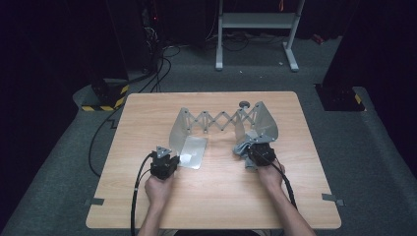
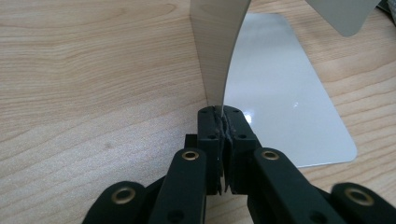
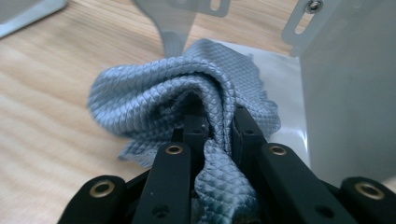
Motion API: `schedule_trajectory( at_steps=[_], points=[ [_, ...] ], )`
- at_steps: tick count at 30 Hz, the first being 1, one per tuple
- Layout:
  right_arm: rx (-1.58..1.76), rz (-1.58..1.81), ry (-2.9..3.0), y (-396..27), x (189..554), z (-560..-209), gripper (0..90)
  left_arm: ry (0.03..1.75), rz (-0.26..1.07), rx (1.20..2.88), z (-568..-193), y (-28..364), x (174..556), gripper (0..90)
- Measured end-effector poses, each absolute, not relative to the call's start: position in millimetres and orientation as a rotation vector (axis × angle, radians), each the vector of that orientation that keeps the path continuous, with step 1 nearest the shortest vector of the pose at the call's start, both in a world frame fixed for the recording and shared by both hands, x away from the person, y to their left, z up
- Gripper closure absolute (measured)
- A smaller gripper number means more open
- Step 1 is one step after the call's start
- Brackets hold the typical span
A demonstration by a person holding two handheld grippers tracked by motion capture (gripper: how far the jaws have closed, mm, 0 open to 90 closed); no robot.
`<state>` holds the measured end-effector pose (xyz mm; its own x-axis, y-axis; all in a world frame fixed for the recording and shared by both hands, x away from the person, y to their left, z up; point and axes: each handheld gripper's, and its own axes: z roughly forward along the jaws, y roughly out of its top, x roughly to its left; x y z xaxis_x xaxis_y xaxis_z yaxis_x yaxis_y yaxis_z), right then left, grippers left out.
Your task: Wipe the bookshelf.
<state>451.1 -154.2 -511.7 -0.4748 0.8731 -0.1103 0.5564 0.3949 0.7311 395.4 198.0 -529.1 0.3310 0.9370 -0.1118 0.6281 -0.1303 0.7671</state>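
A grey-blue cloth (image 3: 182,88) with a little diamond pattern lies bunched up on the wooden table (image 1: 216,196). It sits at the right end of a metal rack (image 1: 221,120), on the flat shiny foot there, just beside the rack's upright end plate (image 3: 350,93).

The right gripper (image 3: 214,123) has its two black jaws closed on a fold of the cloth. The cloth bulges up between the jaws and hangs down between them too. In the high view this gripper (image 1: 259,153) sits right at the cloth (image 1: 241,147), with the person's right hand (image 1: 270,174) behind it.

The left gripper (image 2: 223,119) has its jaws pressed tight together on the thin edge of a curved metal plate (image 2: 217,42) that stands up from the table. This plate is the left end of the rack. Beside it a flat shiny foot plate (image 2: 280,102) lies on the wood. In the high view the left gripper (image 1: 164,162) is at the near left corner of the rack, held by the person's left hand (image 1: 157,189).

The rack has a criss-cross middle part (image 1: 221,119) that joins its two end plates, and it is stretched out wide. A small dark knob (image 1: 244,103) sits on the table just behind the rack
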Motion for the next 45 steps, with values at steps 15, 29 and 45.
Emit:
schedule_trajectory(
  at_steps=[15, 29, 45],
  points=[
    [1.297, 0.776, 2.090, -172.5, 466.9, -515.1, 80.0, 1.380, 0.551, 1.860, -528.8, 196.2, 394.7, 86.3],
    [1.332, 0.746, 2.081, -171.8, 490.0, -515.5, 79.9, 1.380, 0.541, 1.857, -528.9, 196.8, 395.0, 86.4],
    [1.342, 0.767, 2.112, -160.5, 504.7, -516.5, 80.1, 1.382, 0.527, 1.853, -529.0, 197.8, 395.5, 86.4]
  ],
)
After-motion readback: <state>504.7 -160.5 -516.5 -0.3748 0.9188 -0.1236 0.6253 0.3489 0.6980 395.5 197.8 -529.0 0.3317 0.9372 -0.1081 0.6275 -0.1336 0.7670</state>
